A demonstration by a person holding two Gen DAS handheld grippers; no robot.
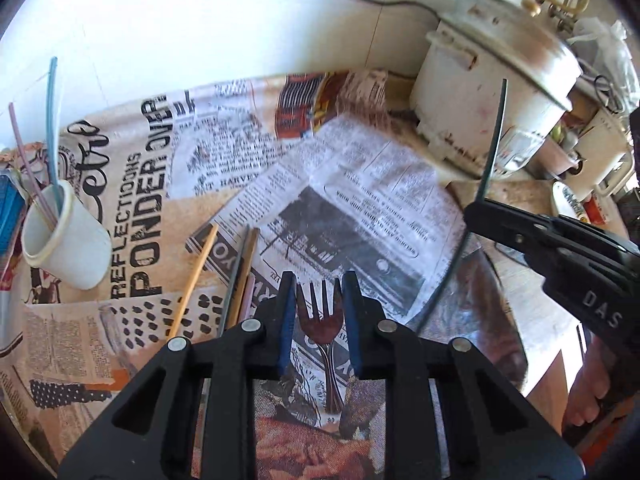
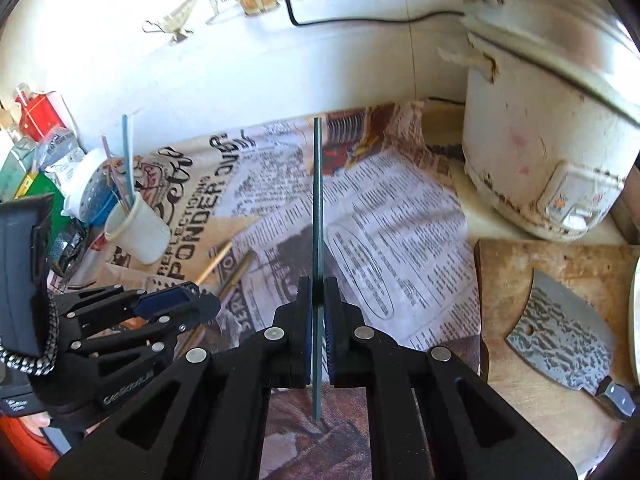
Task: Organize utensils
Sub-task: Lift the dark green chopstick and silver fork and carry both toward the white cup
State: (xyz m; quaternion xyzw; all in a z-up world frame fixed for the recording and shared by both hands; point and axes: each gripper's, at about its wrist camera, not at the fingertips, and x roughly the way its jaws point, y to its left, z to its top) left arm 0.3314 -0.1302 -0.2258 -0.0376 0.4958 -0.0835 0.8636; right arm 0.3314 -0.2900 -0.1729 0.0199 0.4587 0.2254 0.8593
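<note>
My left gripper [image 1: 319,280] is shut on a metal fork [image 1: 320,326]. Its blue pads press both sides of the fork's head, and the tines point forward above the table. From the right wrist view the left gripper [image 2: 200,308] shows at the lower left. My right gripper [image 2: 318,284] is shut on a thin dark green straw [image 2: 317,200] that stands upright between its pads. In the left wrist view the right gripper [image 1: 478,210] is at the right with the straw [image 1: 494,140] sticking up. A white cup [image 1: 68,236] [image 2: 138,228] with a blue and a pink straw stands at the left.
An orange stick [image 1: 196,276] and other sticks lie on the newspaper-print cloth [image 1: 360,184]. A worn white rice cooker [image 2: 548,132] stands at the back right. A cleaver [image 2: 560,332] lies on a wooden board [image 2: 520,264]. Packets and bottles [image 2: 36,152] crowd the left edge.
</note>
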